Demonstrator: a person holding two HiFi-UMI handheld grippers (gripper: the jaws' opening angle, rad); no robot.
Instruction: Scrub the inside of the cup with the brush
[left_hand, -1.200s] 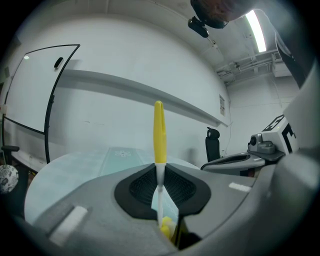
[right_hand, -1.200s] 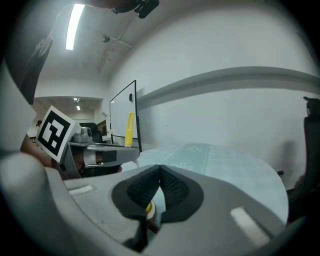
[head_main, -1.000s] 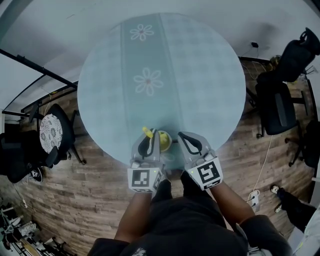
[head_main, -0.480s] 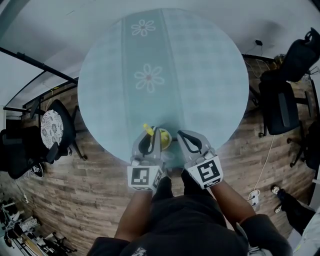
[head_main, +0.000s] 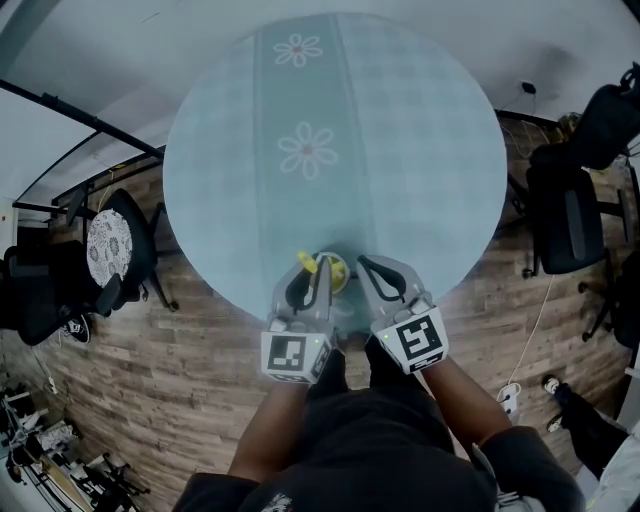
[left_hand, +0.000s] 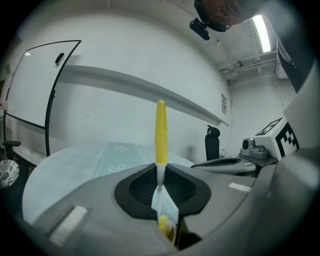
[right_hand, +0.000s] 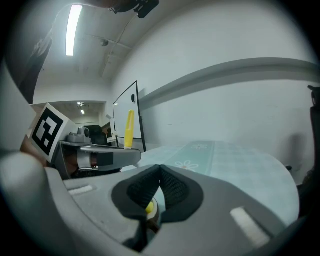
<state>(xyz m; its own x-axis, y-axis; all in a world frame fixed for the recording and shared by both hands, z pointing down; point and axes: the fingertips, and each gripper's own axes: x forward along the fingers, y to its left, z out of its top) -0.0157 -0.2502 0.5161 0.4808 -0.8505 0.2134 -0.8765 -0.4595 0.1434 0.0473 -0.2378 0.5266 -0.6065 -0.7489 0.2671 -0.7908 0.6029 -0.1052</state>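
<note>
A yellow cup (head_main: 338, 271) stands near the front edge of the round table (head_main: 400, 150). My left gripper (head_main: 308, 272) is shut on the brush (head_main: 305, 262). The brush's yellow handle (left_hand: 160, 131) points up past the pads and its white stem (left_hand: 160, 176) runs down between them toward the cup (left_hand: 165, 228). My right gripper (head_main: 366, 268) sits just right of the cup. It is shut, with a yellow bit of the cup (right_hand: 149, 206) caught low between its pads. The brush head is hidden. In the right gripper view the left gripper (right_hand: 100, 157) and the handle (right_hand: 129, 129) show at left.
The table carries a pale blue checked cloth with a flower-printed runner (head_main: 305, 150) down the middle. Black office chairs (head_main: 565, 215) stand to the right and a patterned stool (head_main: 105, 250) to the left on the wood floor. A whiteboard frame (left_hand: 50, 95) stands beyond the table.
Both grippers keep their hold on the brush and the cup. The head view has drifted a little, so the table sits slightly further right.
</note>
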